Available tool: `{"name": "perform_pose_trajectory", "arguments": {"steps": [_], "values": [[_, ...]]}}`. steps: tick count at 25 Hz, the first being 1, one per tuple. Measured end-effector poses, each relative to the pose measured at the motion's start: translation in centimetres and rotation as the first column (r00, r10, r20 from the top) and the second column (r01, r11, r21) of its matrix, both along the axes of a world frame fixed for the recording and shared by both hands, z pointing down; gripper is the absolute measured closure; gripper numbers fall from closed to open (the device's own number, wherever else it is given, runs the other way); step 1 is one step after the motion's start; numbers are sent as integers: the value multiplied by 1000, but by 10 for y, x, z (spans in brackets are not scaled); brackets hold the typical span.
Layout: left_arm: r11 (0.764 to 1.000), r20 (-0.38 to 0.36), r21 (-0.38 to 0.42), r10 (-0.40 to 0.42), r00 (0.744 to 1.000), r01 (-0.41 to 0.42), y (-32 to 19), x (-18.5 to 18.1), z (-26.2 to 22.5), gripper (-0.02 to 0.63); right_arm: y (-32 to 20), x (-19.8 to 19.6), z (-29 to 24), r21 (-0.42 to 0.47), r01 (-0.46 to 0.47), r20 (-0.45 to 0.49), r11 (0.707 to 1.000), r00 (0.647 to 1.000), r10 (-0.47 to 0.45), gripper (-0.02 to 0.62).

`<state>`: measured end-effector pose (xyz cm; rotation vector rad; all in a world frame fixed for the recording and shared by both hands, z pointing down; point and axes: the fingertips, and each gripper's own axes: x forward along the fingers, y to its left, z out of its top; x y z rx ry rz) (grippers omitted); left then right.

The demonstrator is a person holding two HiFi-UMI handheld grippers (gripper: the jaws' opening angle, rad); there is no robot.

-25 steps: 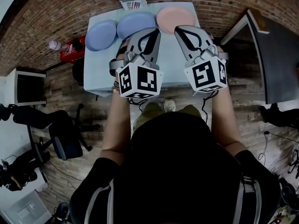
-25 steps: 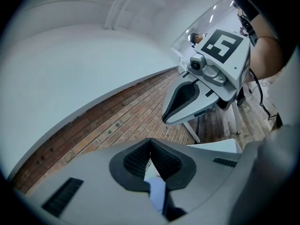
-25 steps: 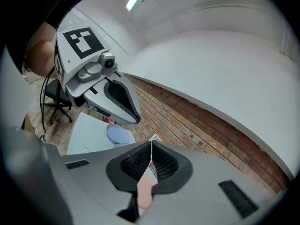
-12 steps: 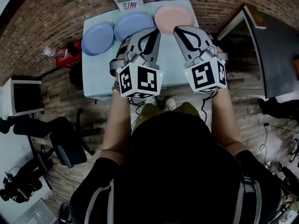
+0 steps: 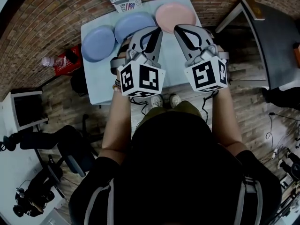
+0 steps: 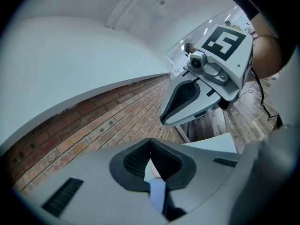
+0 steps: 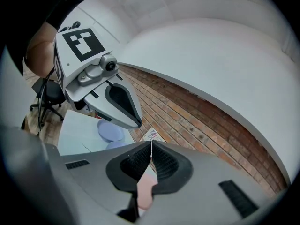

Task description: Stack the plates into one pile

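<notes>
Two round smooth blue plates (image 5: pixel 97 43), pink plate (image 5: pixel 174 15); left gripper (image 5: pixel 151 30), right gripper (image 5: pixel 180 29) both closed, empty (ribbed pads (image 7: pixel 164 162) only in gripper views).

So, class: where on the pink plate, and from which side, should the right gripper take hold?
Probably its near rim, from the person's side: the pink plate lies flat on the table, so only its edge gives a hold, and the right gripper, now shut, hangs nearest that rim.
</notes>
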<state>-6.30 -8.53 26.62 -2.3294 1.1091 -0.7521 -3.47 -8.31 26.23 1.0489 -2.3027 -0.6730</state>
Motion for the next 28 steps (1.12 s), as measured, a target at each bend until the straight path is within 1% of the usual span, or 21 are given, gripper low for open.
{"name": "perform_pose_trajectory", "arguments": {"steps": [9,15,25,28], "values": [[999,1,-9,53,999,-53,-13,-7,6,583,-12,-6,5,-10,-52,-10,999,999,52,560],[997,0,-12,81,997,-81,-18,-7,7,583,-18,-9,7,-16,-69,-19,997,997,69,560],[996,-21,-19,90,996,-90,-23,-17,10,583,-22,-20,9,-22,-73,-29,997,997,72,560],[996,-38,-37,75,997,-76,-25,-23,13,583,-23,-24,10,-23,-71,-31,997,997,71,560]]}}
